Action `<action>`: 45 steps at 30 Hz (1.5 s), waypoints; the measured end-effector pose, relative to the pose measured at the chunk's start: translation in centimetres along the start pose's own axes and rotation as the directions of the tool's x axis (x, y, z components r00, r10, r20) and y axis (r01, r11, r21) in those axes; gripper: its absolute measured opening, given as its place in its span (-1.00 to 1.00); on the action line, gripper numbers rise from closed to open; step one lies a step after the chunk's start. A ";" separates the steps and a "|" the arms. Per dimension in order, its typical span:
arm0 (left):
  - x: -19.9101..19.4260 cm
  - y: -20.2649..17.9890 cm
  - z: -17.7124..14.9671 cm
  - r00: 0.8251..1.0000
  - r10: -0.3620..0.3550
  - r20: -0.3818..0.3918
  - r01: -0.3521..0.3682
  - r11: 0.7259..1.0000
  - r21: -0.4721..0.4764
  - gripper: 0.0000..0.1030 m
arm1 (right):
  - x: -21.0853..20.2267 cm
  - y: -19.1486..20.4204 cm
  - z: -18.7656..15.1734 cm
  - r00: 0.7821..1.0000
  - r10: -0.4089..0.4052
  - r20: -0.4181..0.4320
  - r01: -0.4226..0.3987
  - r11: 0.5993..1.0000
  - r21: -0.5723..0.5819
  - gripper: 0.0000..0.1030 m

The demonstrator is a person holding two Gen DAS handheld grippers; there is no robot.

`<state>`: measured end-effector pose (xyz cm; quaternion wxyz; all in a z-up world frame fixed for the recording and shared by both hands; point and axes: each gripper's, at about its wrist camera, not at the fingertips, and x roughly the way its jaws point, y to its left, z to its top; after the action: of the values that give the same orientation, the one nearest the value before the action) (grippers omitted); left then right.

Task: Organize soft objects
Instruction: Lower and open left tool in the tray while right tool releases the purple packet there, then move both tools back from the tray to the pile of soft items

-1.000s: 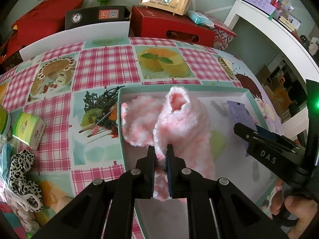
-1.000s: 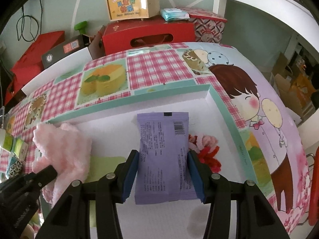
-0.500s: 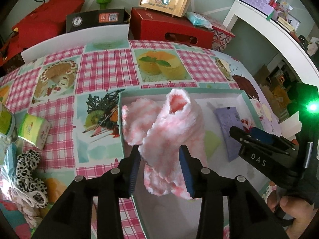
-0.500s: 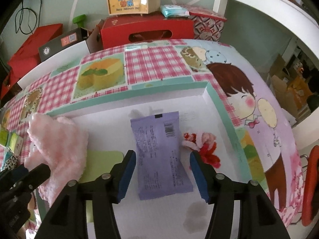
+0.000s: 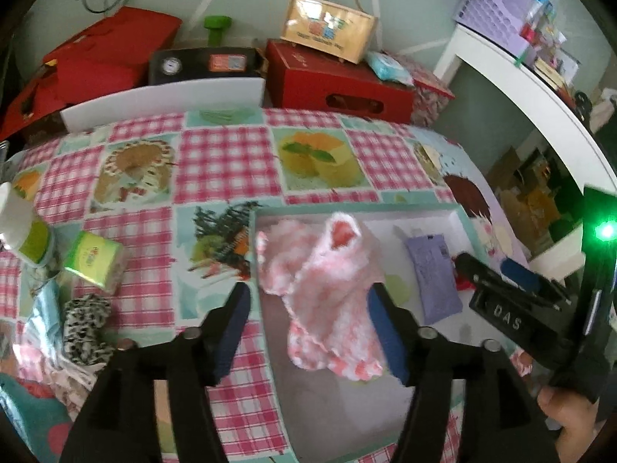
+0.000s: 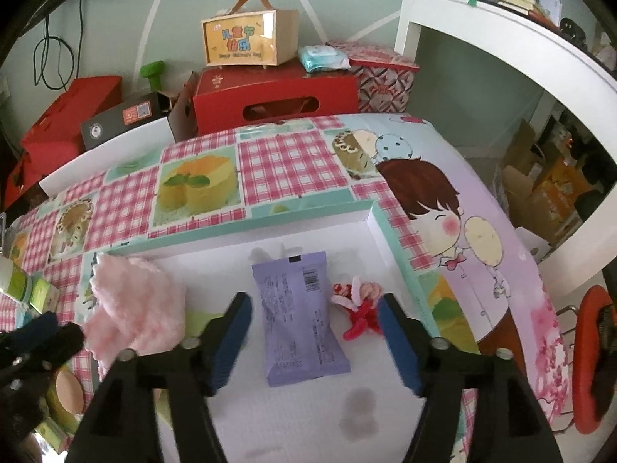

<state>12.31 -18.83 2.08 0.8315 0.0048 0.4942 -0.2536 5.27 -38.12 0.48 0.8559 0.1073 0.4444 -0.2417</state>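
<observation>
Pink fuzzy socks (image 5: 327,289) lying loose in the left part of the shallow box (image 5: 461,212), between the jaws of the left gripper (image 5: 308,332) yet untouched by either pad. Jaws of the left gripper just opened wide, nothing held. Purple packet (image 6: 299,316) flat on the white floor of the same box, to the right of the socks, with a small red and pink fuzzy ornament (image 6: 358,305) just beside its right edge. Jaws of the right gripper (image 6: 314,339) likewise just opened and standing wide on either side of the packet, clear of it, nothing held.

Progress, as a judgement: socks, packet and ornament already placed in the box; both releases apparently complete. Remaining: a black-and-white spotted cloth (image 5: 86,320) and other crumpled fabric on the chequered surface (image 5: 223,162), well to the left of the box and outside it. Also outside the box: a small green carton (image 5: 94,256) and a white and green tub (image 5: 23,231), neither obviously soft, so probably not part of the sorting. Far half of the surface bare of loose items. Likely next requirement: a reach by the left gripper toward the spotted cloth at the left edge.
</observation>
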 end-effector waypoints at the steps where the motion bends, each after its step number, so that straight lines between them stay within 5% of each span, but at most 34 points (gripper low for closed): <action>1: -0.2 0.3 0.1 1.000 0.008 0.007 -0.008 1.000 -0.006 0.29 | 0.1 0.0 0.0 1.000 -0.005 -0.002 0.005 1.000 -0.002 0.51; 5: -0.8 1.6 0.5 0.998 0.054 0.041 -0.052 0.998 -0.048 0.67 | 0.7 0.1 -0.2 0.999 -0.029 -0.029 0.029 1.000 -0.011 0.66; 13: 0.2 4.4 0.4 0.995 0.103 0.017 -0.099 0.982 -0.162 0.86 | 1.1 -0.9 -0.3 0.998 -0.040 -0.042 0.042 0.999 0.034 1.00; 31: -0.1 4.9 0.8 0.995 0.093 0.020 -0.090 0.989 -0.120 0.87 | 0.1 -0.4 0.0 0.999 -0.038 -0.003 0.038 0.999 0.013 1.00; 45: -3.7 11.2 1.0 0.982 0.184 0.039 -0.172 0.962 -0.214 0.86 | -2.0 1.2 0.5 0.998 0.030 0.055 -0.032 0.999 0.032 1.00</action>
<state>16.49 -7.80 2.88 0.8608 -0.0458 0.4913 -0.1245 5.29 -36.65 2.36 0.8694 0.1216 0.4153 -0.2386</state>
